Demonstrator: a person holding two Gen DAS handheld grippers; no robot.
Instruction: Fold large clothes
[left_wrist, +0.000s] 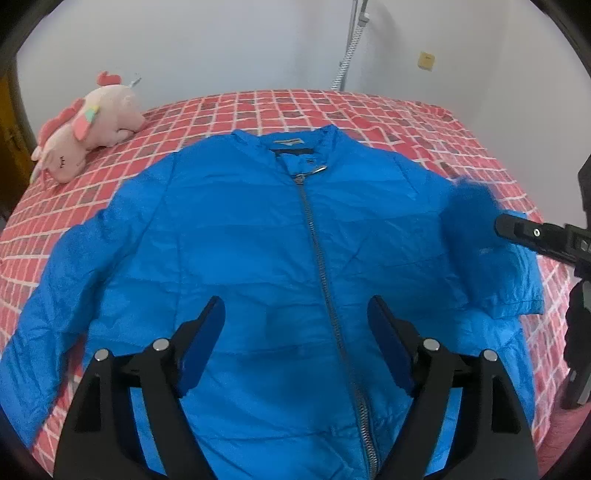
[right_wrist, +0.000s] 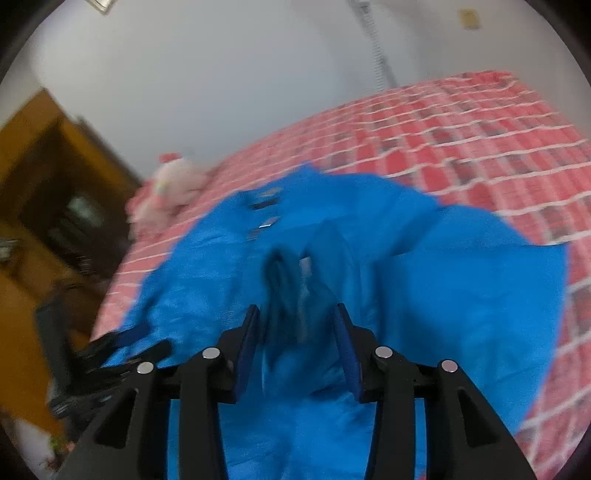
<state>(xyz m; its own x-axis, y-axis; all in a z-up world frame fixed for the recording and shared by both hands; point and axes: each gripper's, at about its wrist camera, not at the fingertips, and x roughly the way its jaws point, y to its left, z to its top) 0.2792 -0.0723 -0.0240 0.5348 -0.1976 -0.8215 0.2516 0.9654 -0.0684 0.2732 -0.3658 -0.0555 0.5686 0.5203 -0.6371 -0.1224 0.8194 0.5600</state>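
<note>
A bright blue zip-up jacket (left_wrist: 240, 236) lies front up on the bed, collar far, zipper (left_wrist: 317, 258) shut. Its left sleeve (left_wrist: 55, 295) stretches out flat. Its right sleeve (left_wrist: 491, 251) is lifted and folded in over the body. My left gripper (left_wrist: 295, 314) is open and empty above the jacket's lower front. My right gripper (right_wrist: 295, 314) holds a bunch of the right sleeve's cuff (right_wrist: 291, 280) between its pads; the view is blurred. It shows in the left wrist view (left_wrist: 498, 225) at the right edge.
The bed has a red checked cover (left_wrist: 295, 107). A pink plush unicorn (left_wrist: 85, 125) lies at the far left corner. A white wall and a pipe (left_wrist: 351, 44) stand behind. A wooden cabinet (right_wrist: 44, 177) stands to the left of the bed.
</note>
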